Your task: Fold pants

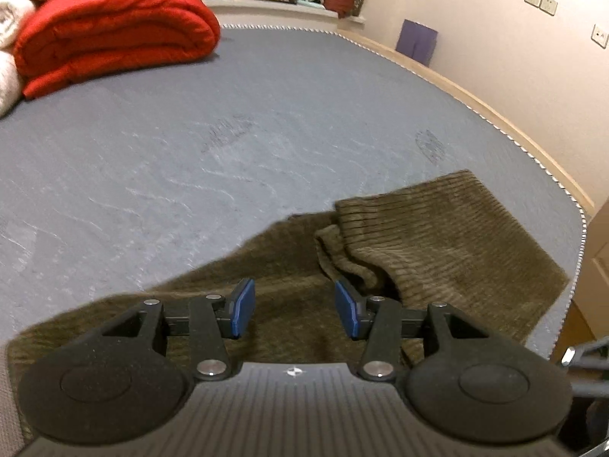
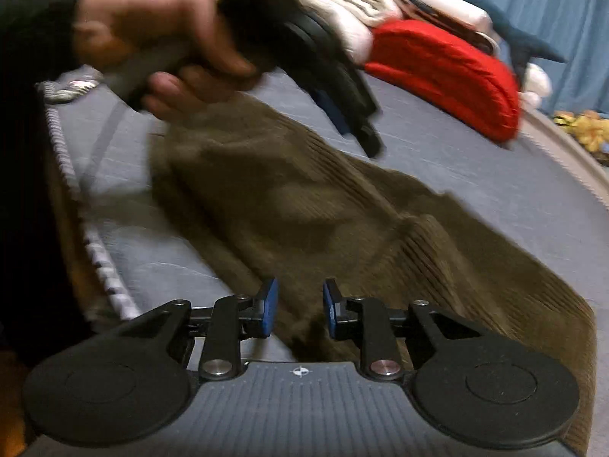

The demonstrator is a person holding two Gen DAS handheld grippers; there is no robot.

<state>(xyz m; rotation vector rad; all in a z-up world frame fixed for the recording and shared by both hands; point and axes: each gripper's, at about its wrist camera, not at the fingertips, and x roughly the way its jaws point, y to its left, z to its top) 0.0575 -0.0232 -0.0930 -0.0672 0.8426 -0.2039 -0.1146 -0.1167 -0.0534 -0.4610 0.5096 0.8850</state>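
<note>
Blue pads of the left gripper (image 1: 295, 310) are held half open over the pants (image 1: 437, 236), nothing gripped. Right gripper (image 2: 300, 310) is likewise parted, empty, above the cloth. Pants are spread on the bed (image 1: 190, 160), partly folded. An edge should be pinched squarely, both layers together, before lifting.

One pair of olive corduroy pants (image 1: 418, 243) lies at five o'clock, one red folded blanket (image 1: 114, 34) at ten o'clock. Two grippers: left gripper (image 1: 295, 308), right gripper (image 2: 298, 308).
</note>
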